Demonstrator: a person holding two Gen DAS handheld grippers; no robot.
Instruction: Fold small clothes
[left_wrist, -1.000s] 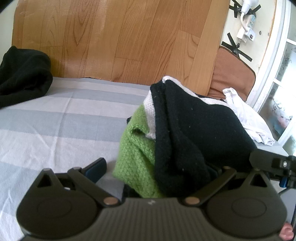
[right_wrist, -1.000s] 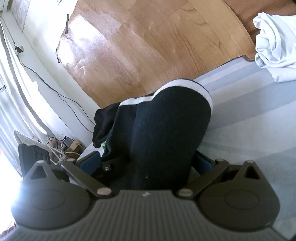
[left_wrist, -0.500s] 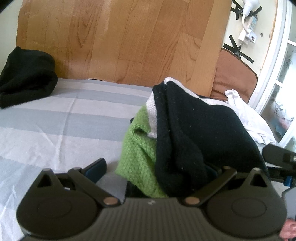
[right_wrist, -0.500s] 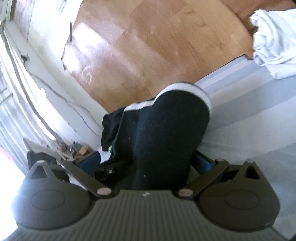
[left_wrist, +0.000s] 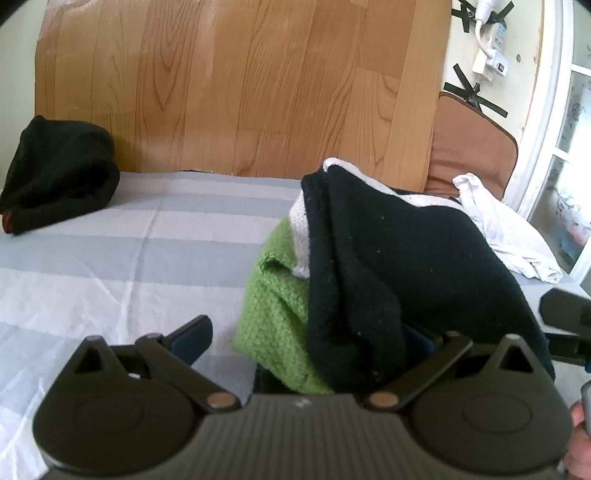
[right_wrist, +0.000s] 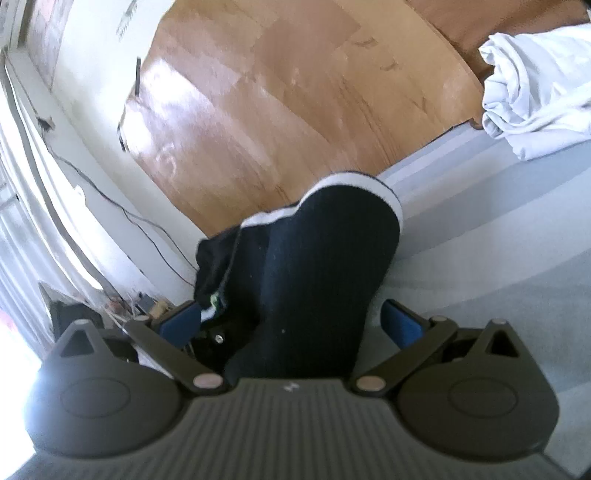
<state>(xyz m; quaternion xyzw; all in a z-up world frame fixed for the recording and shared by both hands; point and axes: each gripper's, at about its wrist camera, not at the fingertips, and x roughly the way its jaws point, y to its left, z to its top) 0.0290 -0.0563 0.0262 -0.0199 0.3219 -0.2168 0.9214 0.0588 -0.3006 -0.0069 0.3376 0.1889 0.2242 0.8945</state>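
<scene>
A folded knit garment, black (left_wrist: 399, 266) with a white band and a green part (left_wrist: 280, 306), lies bunched between both grippers above the striped sheet (left_wrist: 122, 258). In the left wrist view my left gripper (left_wrist: 310, 332) has its fingers wide apart; the left finger (left_wrist: 192, 332) is bare and the right one is hidden under the black knit. In the right wrist view the same garment (right_wrist: 325, 266) drapes over my right gripper (right_wrist: 295, 321), whose blue pads (right_wrist: 400, 323) stand wide apart on either side of it. The right gripper's body also shows at the right edge of the left wrist view (left_wrist: 565, 317).
A black folded garment (left_wrist: 59, 177) lies at the sheet's far left. A crumpled white garment (left_wrist: 506, 232) lies at the far right, also in the right wrist view (right_wrist: 535, 92). A wooden panel (left_wrist: 258, 85) and a brown cushion (left_wrist: 469, 147) stand behind.
Both grippers have shifted slightly with the garment; the left wrist view has drawn back, showing more of the far black garment. The right gripper's jaws have spread a little wider.
</scene>
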